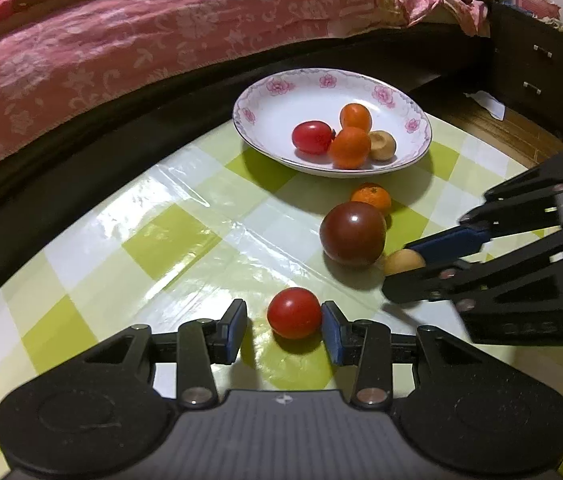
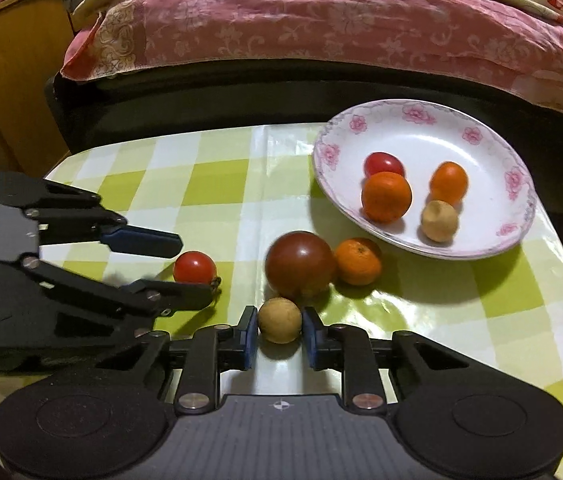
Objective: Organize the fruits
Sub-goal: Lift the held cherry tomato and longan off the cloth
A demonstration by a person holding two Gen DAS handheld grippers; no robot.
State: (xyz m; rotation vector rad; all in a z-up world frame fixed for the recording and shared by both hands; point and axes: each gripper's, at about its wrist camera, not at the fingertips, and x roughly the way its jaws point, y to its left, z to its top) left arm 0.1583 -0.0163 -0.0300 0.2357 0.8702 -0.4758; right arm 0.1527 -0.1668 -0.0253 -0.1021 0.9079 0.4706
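Left wrist view: cherry tomato (image 1: 294, 313) on checked tablecloth (image 1: 185, 248) between wide-spread left gripper (image 1: 284, 326) fingers, touching one pad; right gripper (image 2: 280, 334) closed snug on tan longan (image 2: 280, 320) beside dark tomato (image 2: 300, 265), plate (image 2: 421, 128) beyond.

White plate (image 1: 255, 92) rimmed with pink flowers; green-and-white checked tablecloth (image 1: 153, 248).

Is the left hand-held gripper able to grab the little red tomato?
Probably yes. The left hand-held gripper is open with the little red tomato between its fingers, touching one pad, nothing blocking.
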